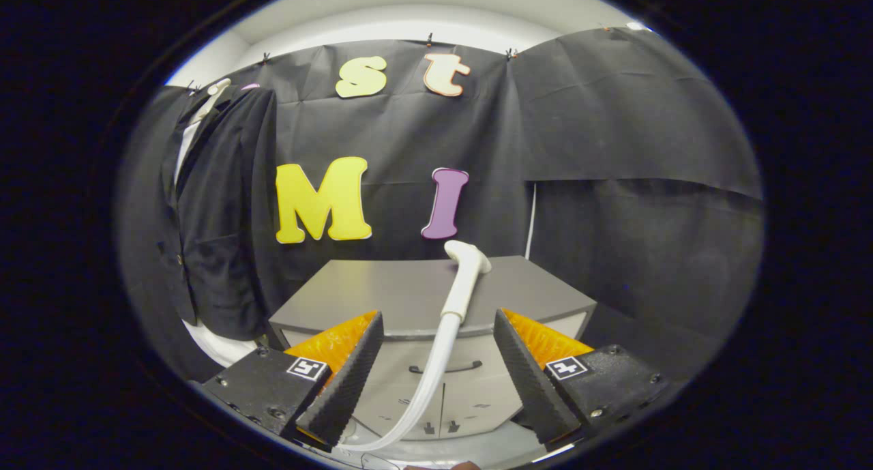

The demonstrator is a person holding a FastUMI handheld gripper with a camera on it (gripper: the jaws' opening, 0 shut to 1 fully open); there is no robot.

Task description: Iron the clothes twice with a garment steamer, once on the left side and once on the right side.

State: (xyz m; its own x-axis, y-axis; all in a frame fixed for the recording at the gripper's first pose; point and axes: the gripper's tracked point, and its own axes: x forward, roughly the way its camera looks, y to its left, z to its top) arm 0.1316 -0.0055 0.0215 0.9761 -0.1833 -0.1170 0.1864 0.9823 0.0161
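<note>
the hand-held gripper (pixel 438 374) is held level and pointed forward, its two fingers (pixel 351 381) spread wide apart. each finger shows a dark ribbed pad on its inner face and an orange panel behind it. nothing is pressed between the pads, and neither finger touches anything.

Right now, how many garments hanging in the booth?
1: a dark jacket hanging on the wall, beside the cabinet. More may be out of view. Hand-held gripper is open, steamer head just ahead of it.
</note>
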